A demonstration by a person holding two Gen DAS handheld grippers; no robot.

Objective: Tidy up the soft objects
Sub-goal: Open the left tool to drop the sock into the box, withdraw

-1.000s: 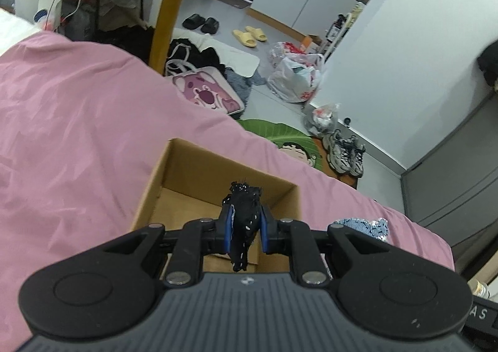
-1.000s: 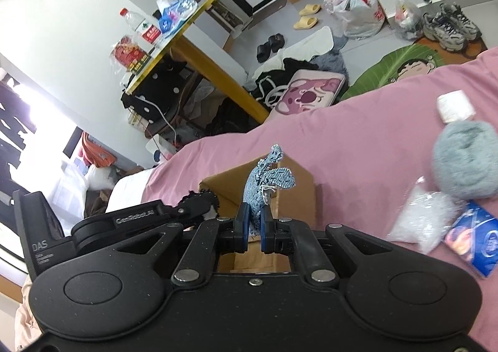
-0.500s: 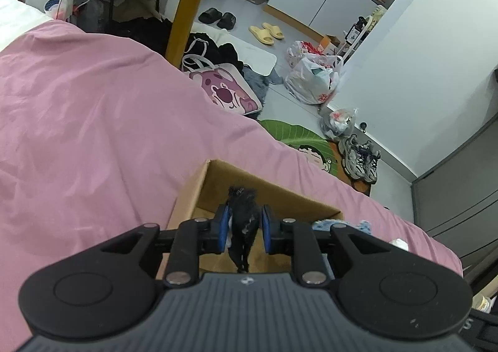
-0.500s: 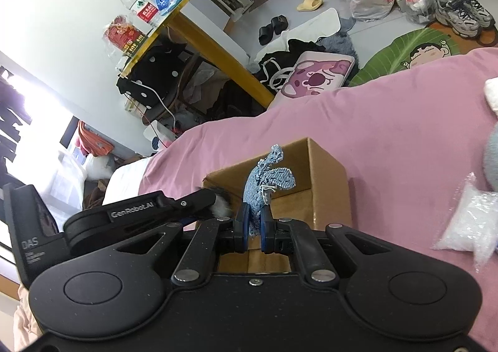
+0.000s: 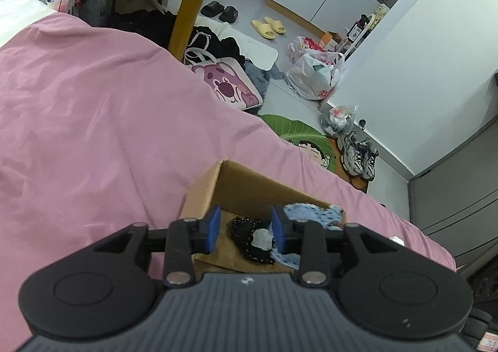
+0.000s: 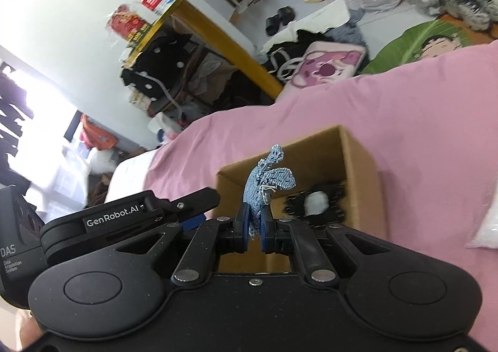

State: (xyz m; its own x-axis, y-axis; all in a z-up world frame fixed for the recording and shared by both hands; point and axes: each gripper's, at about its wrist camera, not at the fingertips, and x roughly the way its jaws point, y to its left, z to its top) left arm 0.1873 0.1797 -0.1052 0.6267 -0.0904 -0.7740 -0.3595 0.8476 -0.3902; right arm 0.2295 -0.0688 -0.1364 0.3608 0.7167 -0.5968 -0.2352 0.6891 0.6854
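Observation:
An open cardboard box (image 5: 214,183) (image 6: 358,165) sits on the pink bedspread. Inside it lies a black fuzzy piece with a white tuft (image 5: 253,241) (image 6: 314,204). My left gripper (image 5: 246,229) hangs open just above that piece, nothing between its blue pads. My right gripper (image 6: 254,225) is shut on a blue denim scrap (image 6: 267,180) (image 5: 308,216), held over the box's near side. In the right wrist view, the left gripper's black body (image 6: 124,215) sits at the left of the box.
The pink bedspread (image 5: 93,118) spreads wide to the left and beyond the box. A clear plastic bag (image 6: 485,230) lies right of the box. Past the bed edge the floor holds bags, shoes, slippers and a yellow table leg (image 5: 190,0).
My left gripper has opened and the black fuzzy piece has dropped into the box. Both grippers have moved closer over the box; the right still holds the denim scrap.

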